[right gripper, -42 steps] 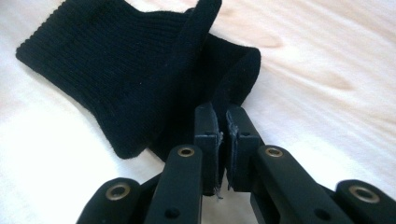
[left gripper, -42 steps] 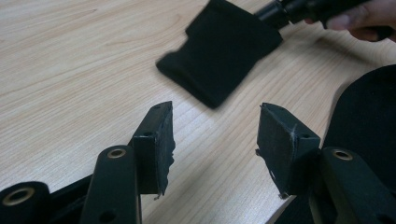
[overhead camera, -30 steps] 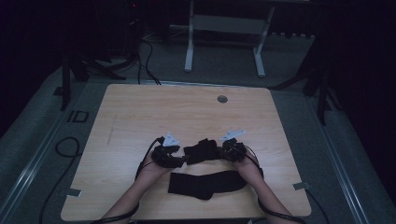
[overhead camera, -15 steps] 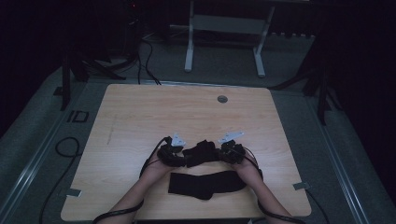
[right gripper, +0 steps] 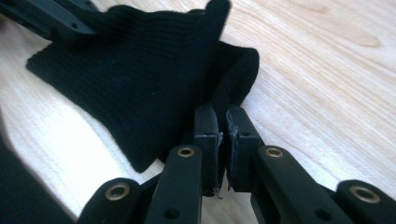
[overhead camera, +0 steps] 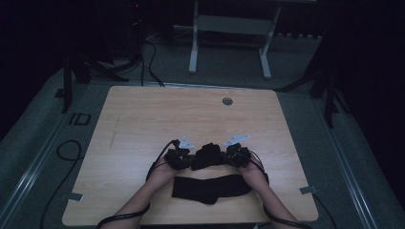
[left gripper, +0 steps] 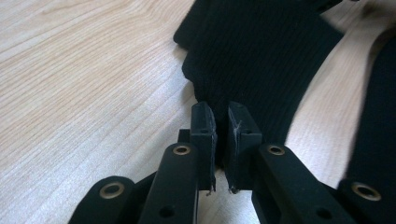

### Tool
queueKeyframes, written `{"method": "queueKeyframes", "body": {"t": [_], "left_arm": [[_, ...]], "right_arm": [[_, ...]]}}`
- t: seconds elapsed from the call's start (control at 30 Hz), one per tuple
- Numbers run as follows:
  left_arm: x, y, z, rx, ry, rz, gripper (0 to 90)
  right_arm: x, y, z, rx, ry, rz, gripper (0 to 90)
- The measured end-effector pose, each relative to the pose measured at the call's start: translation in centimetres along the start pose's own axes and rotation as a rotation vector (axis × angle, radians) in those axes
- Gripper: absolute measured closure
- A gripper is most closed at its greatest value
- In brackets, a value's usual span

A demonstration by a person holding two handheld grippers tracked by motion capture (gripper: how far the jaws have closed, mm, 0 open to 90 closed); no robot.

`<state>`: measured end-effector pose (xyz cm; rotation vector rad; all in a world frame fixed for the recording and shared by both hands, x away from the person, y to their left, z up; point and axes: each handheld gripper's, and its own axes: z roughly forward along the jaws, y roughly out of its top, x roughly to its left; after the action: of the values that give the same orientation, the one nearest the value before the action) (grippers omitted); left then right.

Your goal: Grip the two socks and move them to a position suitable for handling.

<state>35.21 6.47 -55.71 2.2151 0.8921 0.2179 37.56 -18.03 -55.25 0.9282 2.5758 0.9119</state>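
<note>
A black ribbed sock (overhead camera: 207,155) is held bunched between my two grippers at the table's near middle. My left gripper (overhead camera: 190,160) is shut on one edge of it; in the left gripper view the jaws (left gripper: 220,123) pinch the sock (left gripper: 261,56) at its near border. My right gripper (overhead camera: 228,157) is shut on the other edge, and in the right gripper view the gripper (right gripper: 220,126) clamps a folded edge of the sock (right gripper: 140,79). The left gripper's jaw (right gripper: 51,18) shows at the top left of that view. A second black sock (overhead camera: 212,187) lies flat, closer to the person.
The wooden table (overhead camera: 167,114) has a round cable hole (overhead camera: 227,101) near its far edge. A white desk frame (overhead camera: 229,24) stands on the floor beyond it. Cables (overhead camera: 67,148) run along the floor at the left.
The left gripper has moved right, toward the right gripper, and the sock between them has bunched up. The flat sock has not moved.
</note>
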Motion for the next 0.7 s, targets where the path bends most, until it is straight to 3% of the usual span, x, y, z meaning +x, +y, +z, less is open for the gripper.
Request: {"method": "queueKeyframes", "body": {"t": [0.17,0.37,0.6,0.7], "left_arm": [[0.6,0.2,-2.2,-0.047,-0.013,-0.031,83.6],[1.5,0.0,-4.4,-0.055,-0.014,-0.052,83.6],[2.7,-0.8,-5.2,-0.032,-0.044,-0.105,83.4],[2.8,-1.0,-4.9,0.003,-0.020,-0.079,83.3]], "right_arm": [[-0.8,-0.1,-1.1,-0.030,-0.008,0.031,85.2],[-2.3,-0.2,-3.5,-0.092,-0.014,0.082,85.2],[-3.8,-1.2,-5.3,-0.111,-0.017,0.141,85.2],[-4.4,-1.9,-5.6,-0.112,-0.012,0.170,85.1]]}}
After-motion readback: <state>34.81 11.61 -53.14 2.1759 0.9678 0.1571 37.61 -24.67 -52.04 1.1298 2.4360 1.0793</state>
